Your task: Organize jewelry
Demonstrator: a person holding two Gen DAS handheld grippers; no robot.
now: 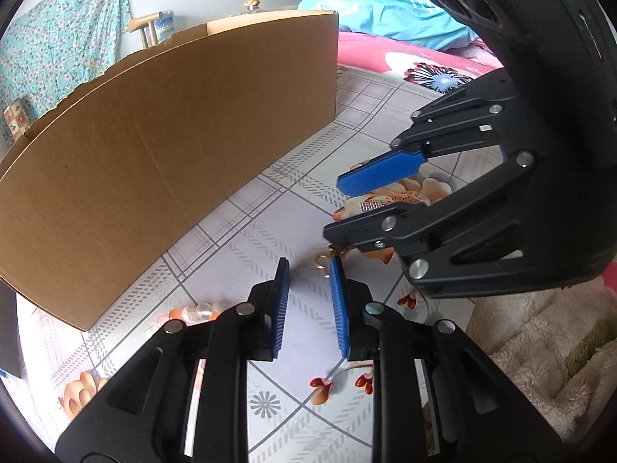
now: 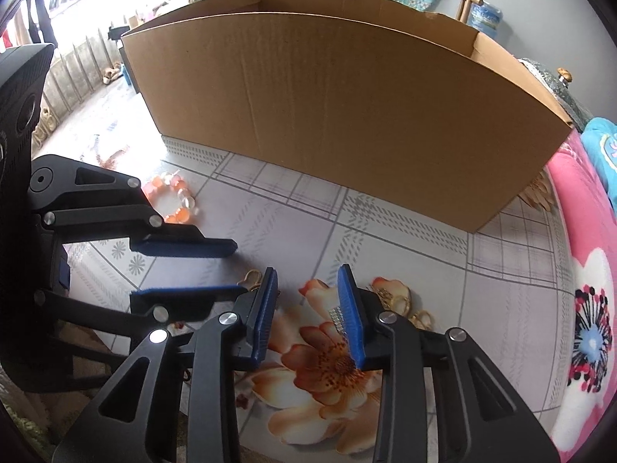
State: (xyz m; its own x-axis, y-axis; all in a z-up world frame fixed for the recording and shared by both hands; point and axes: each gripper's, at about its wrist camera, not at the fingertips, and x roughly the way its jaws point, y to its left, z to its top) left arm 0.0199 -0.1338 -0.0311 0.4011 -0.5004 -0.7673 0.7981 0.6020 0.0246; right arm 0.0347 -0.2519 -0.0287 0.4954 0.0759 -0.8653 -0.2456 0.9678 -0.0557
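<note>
A large open cardboard box [image 1: 166, 146] stands on the floral tablecloth; it also shows in the right wrist view [image 2: 347, 123]. My left gripper [image 1: 310, 270] is open and empty, low over the cloth, with a small gold clasp piece [image 1: 322, 261] just past its tips. My right gripper [image 2: 308, 276] is open and empty; in the left wrist view it [image 1: 339, 208] comes in from the right. A silver rhinestone piece [image 2: 339, 318] and gold rings [image 2: 401, 303] lie by its right finger. An orange and clear bead bracelet [image 2: 175, 198] lies at the left.
The bead bracelet also shows beside my left gripper's base [image 1: 196, 310]. A pink floral blanket [image 2: 586, 270] borders the cloth on the right. A fluffy cream towel [image 1: 547, 347] lies at the table's near edge. The box's near wall blocks the far side.
</note>
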